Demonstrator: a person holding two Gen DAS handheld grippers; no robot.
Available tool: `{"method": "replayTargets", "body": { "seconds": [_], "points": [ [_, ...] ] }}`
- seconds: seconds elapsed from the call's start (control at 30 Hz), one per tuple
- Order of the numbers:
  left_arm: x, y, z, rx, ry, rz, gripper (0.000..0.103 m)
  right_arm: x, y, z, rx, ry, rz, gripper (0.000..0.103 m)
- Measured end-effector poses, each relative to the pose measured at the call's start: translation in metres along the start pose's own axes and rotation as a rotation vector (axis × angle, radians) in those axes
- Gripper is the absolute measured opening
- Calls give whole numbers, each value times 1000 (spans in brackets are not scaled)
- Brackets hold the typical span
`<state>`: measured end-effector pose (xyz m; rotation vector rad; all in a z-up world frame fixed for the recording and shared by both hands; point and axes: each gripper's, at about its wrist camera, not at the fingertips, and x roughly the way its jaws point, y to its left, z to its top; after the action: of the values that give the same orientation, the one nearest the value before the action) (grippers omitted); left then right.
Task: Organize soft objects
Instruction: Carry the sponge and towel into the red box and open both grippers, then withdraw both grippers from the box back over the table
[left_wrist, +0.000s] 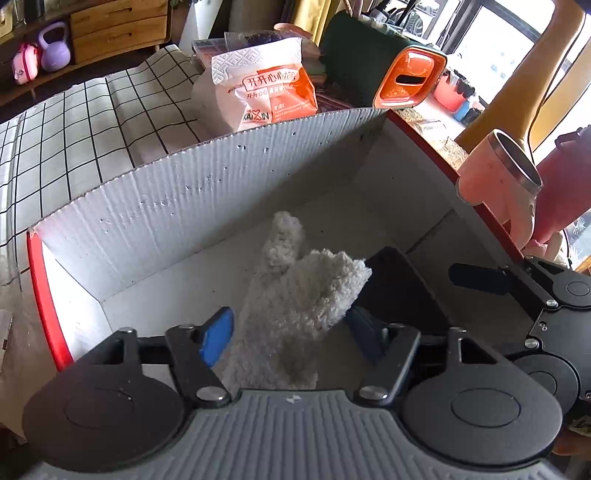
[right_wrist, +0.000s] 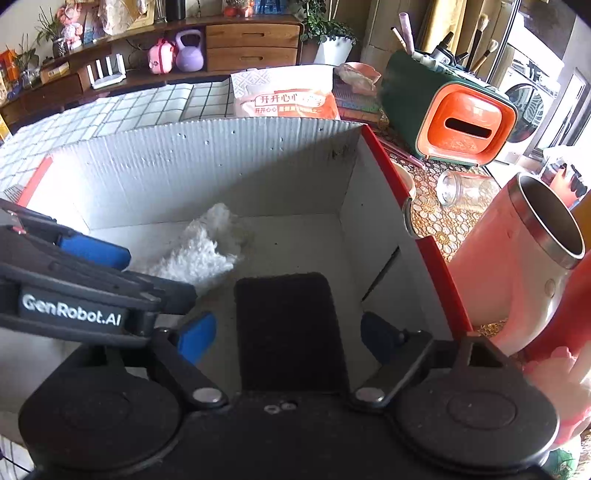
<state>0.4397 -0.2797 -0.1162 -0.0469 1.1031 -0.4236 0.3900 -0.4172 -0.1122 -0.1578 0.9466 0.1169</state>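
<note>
A fluffy white cloth (left_wrist: 295, 295) lies on the floor of a white corrugated box with red outer sides (left_wrist: 221, 155). My left gripper (left_wrist: 290, 332) hangs over it, open, with the cloth between its blue pads and loose. Beside it a flat black cloth (right_wrist: 288, 332) rests on the box floor (right_wrist: 295, 236), between the spread fingers of my open right gripper (right_wrist: 288, 339), which do not press on it. The white cloth (right_wrist: 199, 254) lies left of the black one. The black cloth (left_wrist: 399, 288) lies right of the white one.
A pink steel-lined tumbler (right_wrist: 535, 236) stands just right of the box. Behind the box are an orange-and-white tissue pack (left_wrist: 266, 88), a green-and-orange container (right_wrist: 465, 125) and a glass jar on its side (right_wrist: 465, 190). A black-grid cloth (left_wrist: 74, 129) covers the table on the left.
</note>
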Motion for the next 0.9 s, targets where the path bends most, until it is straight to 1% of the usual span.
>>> {"method": "replayTargets", "body": {
  "seconds": [0.17,0.37,0.47,0.6,0.77,0.9],
  "points": [
    [-15,-2,0,-3,-37,-21,73,-14,-2,-2,17,-29,23,87],
    [-42,-13,-8,51,-90,-22,73,-35,-1,-4,41,-67,54,89],
    [-58,-15,-13,61,-118,-19,73,-48,-1,-6,59,-88,63,89],
    [-85,-13,-21,76,-167,-14,73,-67,0,-10,81,-123,90,91],
    [-116,-8,-33,97,-208,-5,73,-92,8,-15,95,-179,113,92],
    [-138,1,-46,97,-231,-10,73,-107,17,-21,101,-204,132,92]
  ]
}}
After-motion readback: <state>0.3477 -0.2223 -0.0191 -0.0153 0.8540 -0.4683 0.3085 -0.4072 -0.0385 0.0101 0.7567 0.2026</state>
